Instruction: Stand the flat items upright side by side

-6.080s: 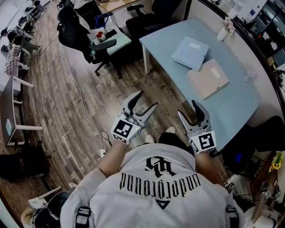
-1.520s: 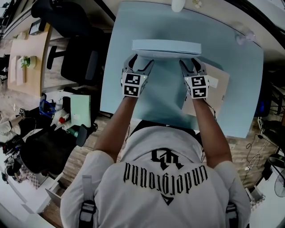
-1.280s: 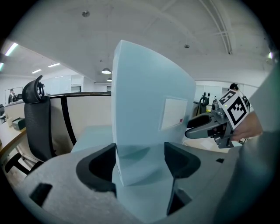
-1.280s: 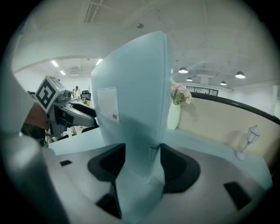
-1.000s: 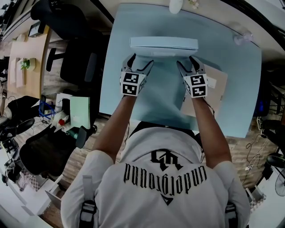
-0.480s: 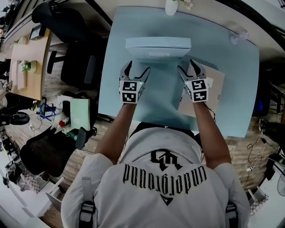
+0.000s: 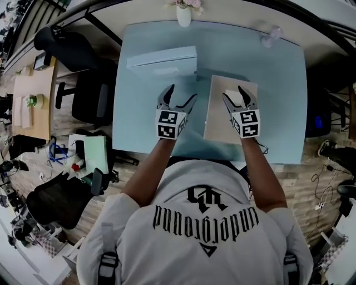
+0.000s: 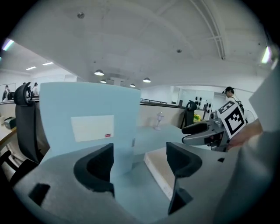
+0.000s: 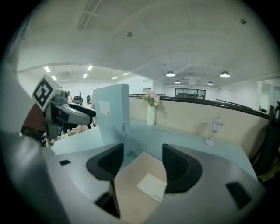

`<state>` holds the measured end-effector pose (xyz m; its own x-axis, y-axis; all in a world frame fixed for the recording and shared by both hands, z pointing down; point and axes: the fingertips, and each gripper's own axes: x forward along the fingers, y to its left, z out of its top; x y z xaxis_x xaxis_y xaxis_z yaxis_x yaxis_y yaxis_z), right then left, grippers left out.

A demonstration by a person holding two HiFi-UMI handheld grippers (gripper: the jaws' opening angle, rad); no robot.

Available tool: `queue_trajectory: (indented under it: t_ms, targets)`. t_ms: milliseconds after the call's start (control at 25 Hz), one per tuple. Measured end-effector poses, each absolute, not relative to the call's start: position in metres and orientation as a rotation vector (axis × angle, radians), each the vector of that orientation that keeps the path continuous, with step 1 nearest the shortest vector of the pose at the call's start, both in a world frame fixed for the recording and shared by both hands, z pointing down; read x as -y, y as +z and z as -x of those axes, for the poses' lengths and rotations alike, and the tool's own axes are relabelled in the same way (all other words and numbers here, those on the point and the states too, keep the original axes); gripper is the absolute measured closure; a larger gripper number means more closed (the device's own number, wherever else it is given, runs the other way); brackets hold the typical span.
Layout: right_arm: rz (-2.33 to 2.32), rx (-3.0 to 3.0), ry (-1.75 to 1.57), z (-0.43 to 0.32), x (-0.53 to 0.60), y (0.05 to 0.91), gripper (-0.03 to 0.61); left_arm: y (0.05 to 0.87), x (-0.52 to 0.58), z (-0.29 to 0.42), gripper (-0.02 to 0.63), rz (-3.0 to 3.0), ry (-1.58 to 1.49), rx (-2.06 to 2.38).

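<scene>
Supporting table (image 7: 278, 100): pale blue, fills the upper middle of the head view; folders, vase and lamp all rest on it.
Person (image 7: 206, 234): white printed shirt at lower centre; both forearms reach up the frame over the near table edge.
Chair (image 7: 83, 83): black, at the left of the frame, beside the table.
Blue folder (image 7: 162, 60): stands upright on its edge at the table's upper left, long side across the frame; its face bears a white label; no gripper touches it.
Tan folder (image 7: 219, 111): lies flat, right of centre, near the blue folder's right end but apart from it; white label on top.
Left gripper (image 7: 182, 93): over bare table just left of the tan folder; jaws released and just been opening, nothing between the pads.
Right gripper (image 7: 233, 93): over the tan folder's label; jaws released and just been opening; the folder lies beneath them, no pad pressing it.
Vase (image 7: 183, 14): white, pink flowers, top edge of the frame, behind the blue folder.
Lamp (image 7: 272, 36): small, clear, at the table's upper right.
</scene>
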<state>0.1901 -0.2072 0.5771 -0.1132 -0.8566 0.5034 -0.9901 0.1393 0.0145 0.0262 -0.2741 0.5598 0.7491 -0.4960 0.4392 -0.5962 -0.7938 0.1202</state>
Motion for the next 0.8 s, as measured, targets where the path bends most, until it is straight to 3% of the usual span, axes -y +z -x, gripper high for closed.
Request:
queue_trajectory:
  t_ms: [400, 800]
  targets:
    - [-1.912, 1.957, 0.475, -0.289, 0.127, 0.555, 0.296, 0.536, 0.208, -0.145, 0.225, -2.802, 0.578, 0.679]
    - [-1.843, 1.917, 0.839, -0.304, 0.097, 0.632, 0.291, 0.63, 0.182, -0.16, 0.224, -2.524, 0.857, 0.514]
